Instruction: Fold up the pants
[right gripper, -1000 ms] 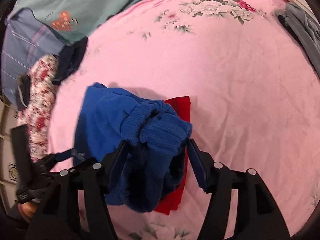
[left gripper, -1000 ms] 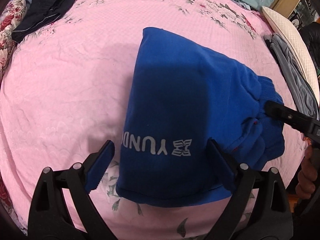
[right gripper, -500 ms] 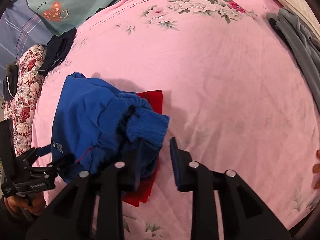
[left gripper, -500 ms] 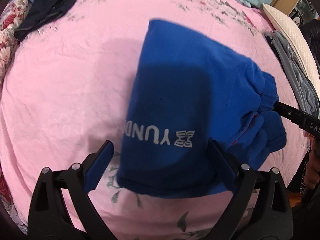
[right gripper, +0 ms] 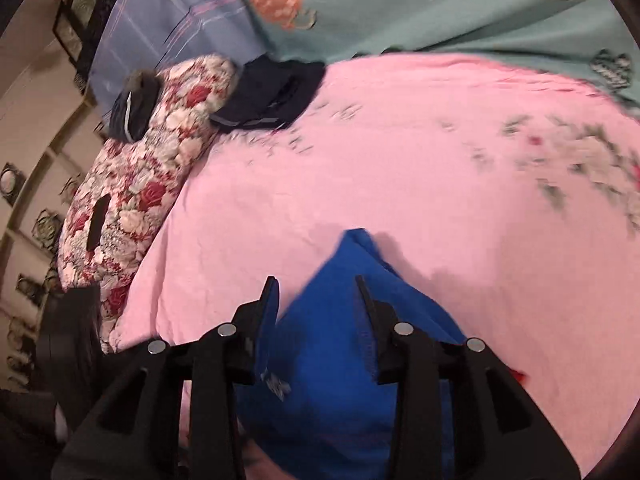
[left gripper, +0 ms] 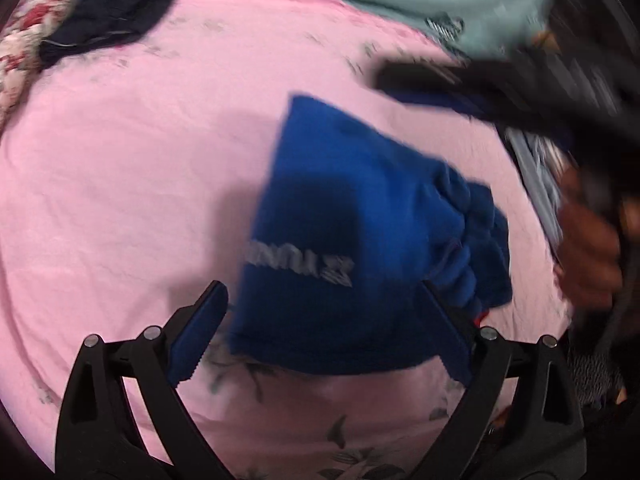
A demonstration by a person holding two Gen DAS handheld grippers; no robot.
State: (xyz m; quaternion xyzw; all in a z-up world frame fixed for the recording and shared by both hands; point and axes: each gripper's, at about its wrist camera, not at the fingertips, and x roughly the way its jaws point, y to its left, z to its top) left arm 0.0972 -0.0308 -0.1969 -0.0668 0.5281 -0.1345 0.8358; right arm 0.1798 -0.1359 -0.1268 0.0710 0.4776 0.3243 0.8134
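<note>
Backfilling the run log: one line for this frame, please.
stage: fold done | blue pants folded on pink bedspread | left gripper open, empty | right gripper open, above pants | views blurred

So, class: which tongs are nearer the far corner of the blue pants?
Right. The right tongs hover with tips just short of that corner; the left tongs straddle the blue pants at the near hem, the opposite end.
</note>
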